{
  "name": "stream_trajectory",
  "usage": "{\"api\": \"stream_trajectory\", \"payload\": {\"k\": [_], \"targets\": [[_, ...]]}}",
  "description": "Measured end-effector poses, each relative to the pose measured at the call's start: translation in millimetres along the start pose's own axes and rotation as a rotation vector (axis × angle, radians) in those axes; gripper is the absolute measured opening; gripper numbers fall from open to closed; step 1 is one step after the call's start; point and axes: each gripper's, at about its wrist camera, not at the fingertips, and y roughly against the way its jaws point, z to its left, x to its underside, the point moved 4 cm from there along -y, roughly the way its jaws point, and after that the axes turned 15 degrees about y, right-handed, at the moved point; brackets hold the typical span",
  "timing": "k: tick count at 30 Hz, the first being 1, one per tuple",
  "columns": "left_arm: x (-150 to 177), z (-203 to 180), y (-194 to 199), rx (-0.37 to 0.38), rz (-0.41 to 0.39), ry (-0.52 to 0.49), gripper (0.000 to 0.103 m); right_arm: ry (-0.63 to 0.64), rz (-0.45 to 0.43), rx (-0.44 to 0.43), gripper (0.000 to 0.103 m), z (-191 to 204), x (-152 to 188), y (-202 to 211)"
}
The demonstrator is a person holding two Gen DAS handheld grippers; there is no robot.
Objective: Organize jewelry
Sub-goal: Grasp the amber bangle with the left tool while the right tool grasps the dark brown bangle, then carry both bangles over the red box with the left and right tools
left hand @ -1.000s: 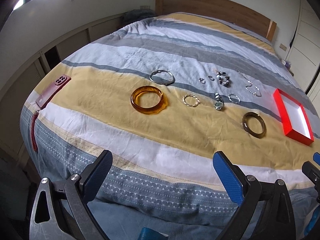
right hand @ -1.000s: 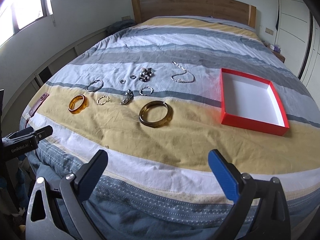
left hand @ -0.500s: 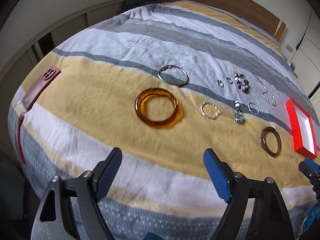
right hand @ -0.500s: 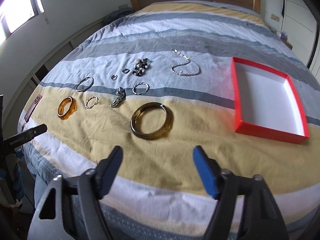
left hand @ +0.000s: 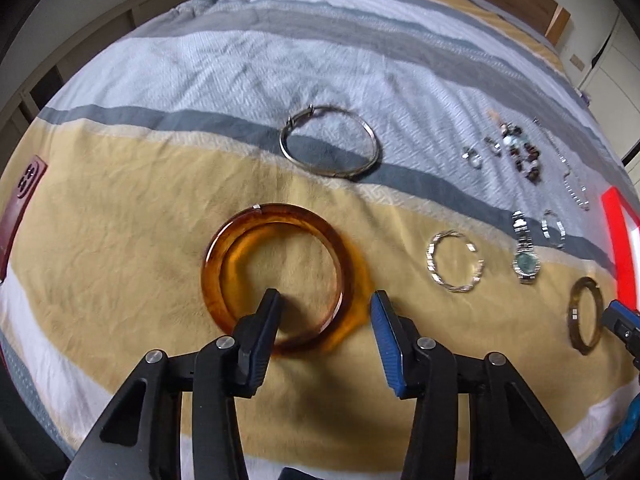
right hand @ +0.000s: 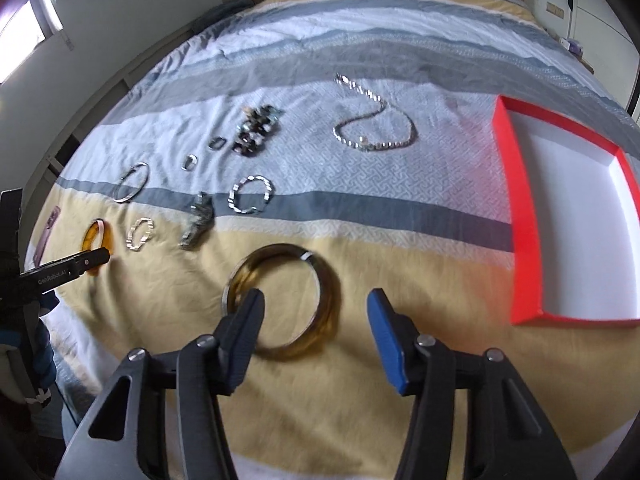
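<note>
Striped bedding carries our jewelry, so with the left gripper [left hand: 325,303] closing half-open over the amber bangle [left hand: 280,276] and the right gripper [right hand: 316,304] likewise over the olive bangle [right hand: 285,305], both empty, we should straddle one rim each before pinching.

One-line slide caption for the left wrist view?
Left gripper, fingers closing, straddles the near rim of the amber bangle on the striped bedspread.
</note>
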Motion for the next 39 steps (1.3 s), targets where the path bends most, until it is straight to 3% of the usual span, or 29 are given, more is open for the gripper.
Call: {"api": "stream_trajectory", "payload": {"k": [4,10,12,14,15,19,29,39], "targets": [[-1,1,-14,0.005,0.013,0.000,0.046,0.015,0.028,-0.014,0.031,-1,1,-20],[-3,7,-18,0.038,0.005,0.007,0.046,0.082,0.036,0.005,0.024,1,-1,-35],[-3,7,-16,0.032,-0.014,-0.002,0.038,0.102,0.040,0.024,0.016,1,-5,-37],[-3,7,-11,0.037,-0.018,0.004,0.018,0.115,0.041,0.037,0.010,0,-8,-36],[-4,7,-10,0.041,-0.016,0.010,0.014,0.119,0.041,0.039,0.010,1,-9,-36],[-3,8,-2,0.046,-0.018,0.022,0.010,0.131,0.023,0.046,0.009,4,-11,-27],[9,-1,42,0.100,-0.071,0.027,0.009,0.159,-0.087,0.074,0.009,21,-12,42],[26,-43,127,0.206,-0.185,-0.021,0.009,0.159,-0.247,0.150,0.009,21,-10,144]]}}
